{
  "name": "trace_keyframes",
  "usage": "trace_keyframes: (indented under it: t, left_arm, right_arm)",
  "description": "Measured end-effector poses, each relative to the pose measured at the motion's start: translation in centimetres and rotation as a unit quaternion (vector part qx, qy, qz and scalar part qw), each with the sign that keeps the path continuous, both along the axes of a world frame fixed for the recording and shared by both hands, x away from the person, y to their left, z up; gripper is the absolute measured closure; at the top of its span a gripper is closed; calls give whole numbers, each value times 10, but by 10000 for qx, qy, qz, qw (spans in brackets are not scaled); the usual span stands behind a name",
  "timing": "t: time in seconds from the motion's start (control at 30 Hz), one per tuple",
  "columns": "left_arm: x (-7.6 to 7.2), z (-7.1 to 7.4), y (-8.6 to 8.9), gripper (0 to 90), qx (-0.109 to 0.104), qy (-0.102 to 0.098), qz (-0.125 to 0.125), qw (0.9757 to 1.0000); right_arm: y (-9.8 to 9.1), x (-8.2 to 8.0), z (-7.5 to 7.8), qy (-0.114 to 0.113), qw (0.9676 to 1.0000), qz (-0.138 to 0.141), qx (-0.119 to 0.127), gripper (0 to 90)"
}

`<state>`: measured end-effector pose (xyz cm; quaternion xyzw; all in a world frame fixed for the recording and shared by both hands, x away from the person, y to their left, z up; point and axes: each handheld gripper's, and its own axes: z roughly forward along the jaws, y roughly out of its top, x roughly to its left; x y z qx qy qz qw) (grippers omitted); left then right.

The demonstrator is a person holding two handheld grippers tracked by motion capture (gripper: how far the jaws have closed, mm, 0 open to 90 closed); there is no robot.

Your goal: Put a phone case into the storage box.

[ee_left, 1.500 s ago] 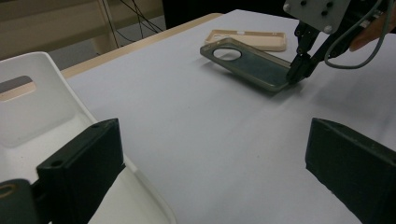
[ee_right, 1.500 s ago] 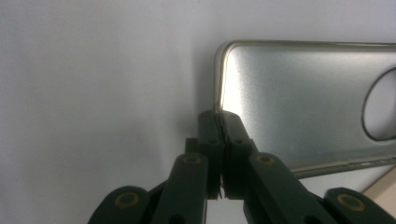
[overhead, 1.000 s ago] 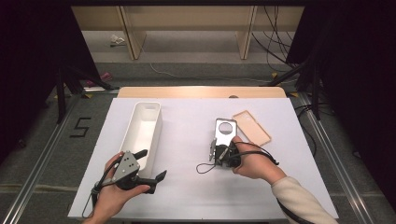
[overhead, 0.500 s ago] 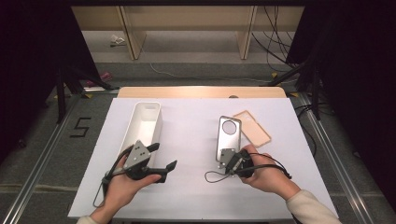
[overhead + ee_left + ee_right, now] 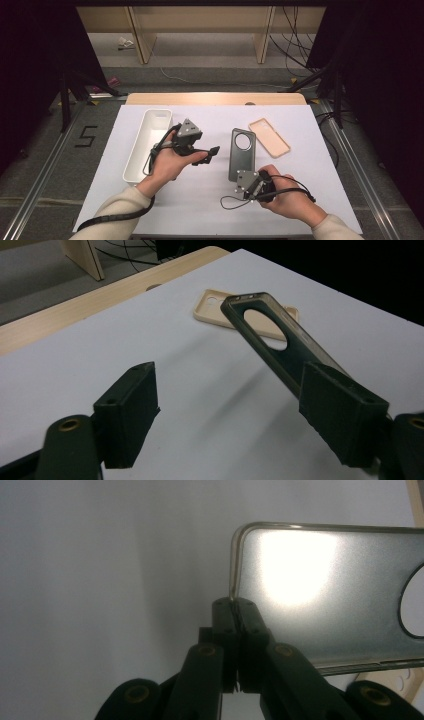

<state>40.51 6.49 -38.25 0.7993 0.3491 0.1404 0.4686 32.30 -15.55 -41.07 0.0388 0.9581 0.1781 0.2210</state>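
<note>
Two grippers share the work: the right gripper (image 5: 248,184) is clamped on the grey phone case's (image 5: 242,152) near corner, steadying it. The left gripper (image 5: 212,151), beside it, stands part-open with nothing between its jaws, which have just been closing, probably to take the case's side.

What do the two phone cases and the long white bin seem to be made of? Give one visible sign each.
Grey phone case: likely translucent frosted plastic; light glows through it.
Beige phone case: probably matte soft plastic or silicone; no glare.
White bin: seemingly rigid plastic; smooth, thin, even walls.
</note>
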Motion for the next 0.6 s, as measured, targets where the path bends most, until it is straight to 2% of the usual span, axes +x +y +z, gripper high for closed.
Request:
trace_keyframes:
  t: [0.07,0.17,0.2,0.23,0.27,0.3,0.4,0.6]
  left_arm:
    - [6,1,-7,244,-5,111,-39,9999]
    - [14,1,-17,276,23,276,-69,9996]
    - [17,0,-21,280,62,383,-75,9992]
    - [20,0,-23,289,17,457,-48,9989]
    - [20,0,-23,312,17,457,-48,9989]
    - [25,-1,-28,331,-25,579,-16,9983]
    - [32,-3,-32,378,-63,766,10,9970]
    - [45,-3,-37,469,-129,1075,48,9941]
  right_arm:
    - [1,-2,0,-65,10000,59,-11,892]
    - [3,-5,0,-46,10000,87,-13,892]
    - [4,-5,0,-25,10000,64,-5,892]
    - [5,-6,0,-50,10000,45,-1,892]
    - [5,-6,0,-53,9999,89,-12,892]
    - [6,-6,0,-65,9999,104,5,892]
    - [6,-8,1,-98,9999,87,25,892]
    - [8,-8,1,-204,9997,160,10,892]
